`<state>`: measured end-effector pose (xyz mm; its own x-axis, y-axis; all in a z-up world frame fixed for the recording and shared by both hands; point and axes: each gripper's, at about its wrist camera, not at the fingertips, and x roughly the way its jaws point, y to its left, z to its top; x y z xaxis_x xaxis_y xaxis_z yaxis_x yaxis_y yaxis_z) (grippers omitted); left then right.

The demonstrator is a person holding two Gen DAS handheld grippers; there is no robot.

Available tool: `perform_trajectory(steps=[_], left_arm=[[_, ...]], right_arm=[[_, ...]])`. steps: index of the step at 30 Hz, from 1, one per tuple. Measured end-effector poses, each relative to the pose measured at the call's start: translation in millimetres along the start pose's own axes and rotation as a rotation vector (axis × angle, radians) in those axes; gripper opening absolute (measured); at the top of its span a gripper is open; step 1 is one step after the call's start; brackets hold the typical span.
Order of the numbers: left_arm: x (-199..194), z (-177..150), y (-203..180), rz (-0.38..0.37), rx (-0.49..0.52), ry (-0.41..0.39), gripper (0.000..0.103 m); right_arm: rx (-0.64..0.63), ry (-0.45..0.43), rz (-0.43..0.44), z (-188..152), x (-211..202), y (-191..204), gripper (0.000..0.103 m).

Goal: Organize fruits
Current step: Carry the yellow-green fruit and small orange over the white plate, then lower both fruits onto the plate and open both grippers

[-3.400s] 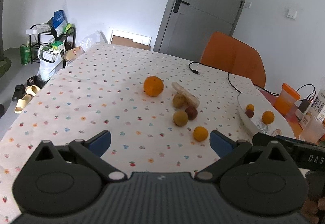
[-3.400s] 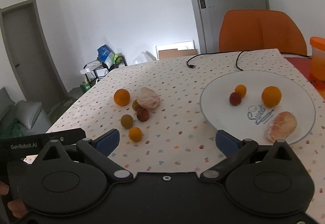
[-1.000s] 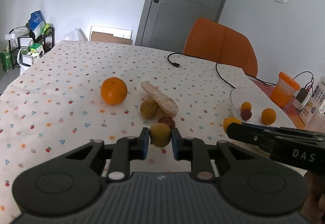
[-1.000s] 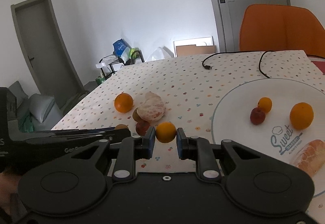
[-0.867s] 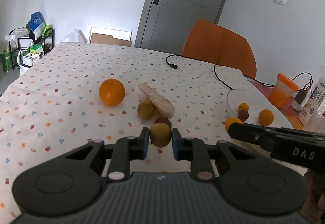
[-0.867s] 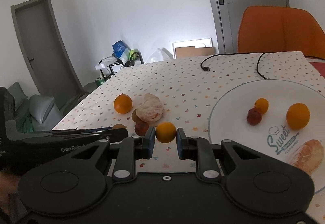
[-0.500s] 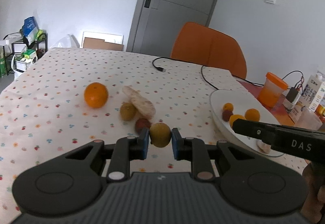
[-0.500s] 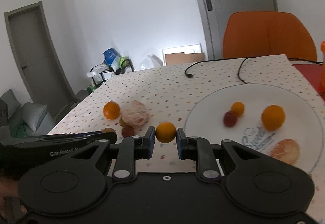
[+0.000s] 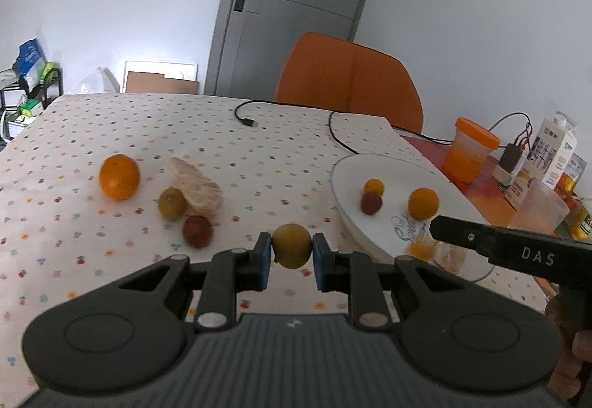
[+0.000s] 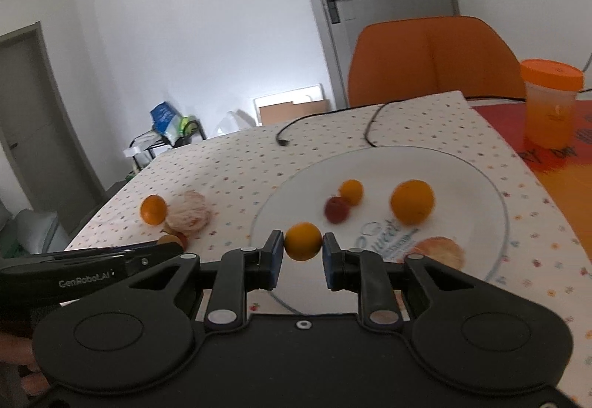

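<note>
Between the blue pads of the left gripper (image 9: 291, 248) sits a small yellow-green fruit (image 9: 291, 245), round and dull-skinned, clamped on both sides above the dotted tablecloth (image 9: 111, 134). The right gripper (image 10: 303, 248) has a small orange fruit (image 10: 302, 240) between its pads, smooth and bright, over the near left part of the white plate (image 10: 481, 178); its jaws are opening, with a slight gap showing at the right pad. On the plate lie a larger orange (image 10: 411, 201), a small orange one (image 10: 351, 191) touching a dark red fruit (image 10: 336, 209), and a peeled citrus piece (image 10: 438, 252) at the near edge. Left of the plate on the cloth are a big orange (image 9: 119, 176), a peeled citrus half (image 9: 196, 188), a green-yellow fruit (image 9: 172, 204) touching it, and a dark red fruit (image 9: 198, 231) nearer the camera. Only the left wrist view shows the milk carton (image 9: 555, 152), a clear cup (image 9: 540, 204) and the charger at the far right, beside the orange-lidded jar (image 9: 470, 149); only the right wrist view shows the grey door at far left and the whole round of the plate. A black cable (image 9: 296, 112) crosses the far cloth in front of the orange chair (image 9: 347, 82). Compared with a second ago, both grippers have travelled to the right toward the plate, the right one's fruit now over the plate rather than the cloth, and its pads were then tight on the fruit.
</note>
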<state>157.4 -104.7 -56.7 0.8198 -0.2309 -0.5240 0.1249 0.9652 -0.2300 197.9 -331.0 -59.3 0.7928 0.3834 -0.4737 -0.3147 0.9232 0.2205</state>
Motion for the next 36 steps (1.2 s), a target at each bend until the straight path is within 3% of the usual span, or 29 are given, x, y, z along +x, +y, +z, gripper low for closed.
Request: perform_trajectory(steps=[22,36], left_arm=[[19.3,15.1,-61.0,-0.111,0.123,0.012,0.022],[23.9,18.1,-68.3,-0.077,0.162,0.061,0.027]], right_arm=[[0.078,-0.053,-0.083,-5.1,-34.7,-42.0,0.033],[0.122,-0.08,-0.084,-12.8,-42.2,-53.4,0.039]])
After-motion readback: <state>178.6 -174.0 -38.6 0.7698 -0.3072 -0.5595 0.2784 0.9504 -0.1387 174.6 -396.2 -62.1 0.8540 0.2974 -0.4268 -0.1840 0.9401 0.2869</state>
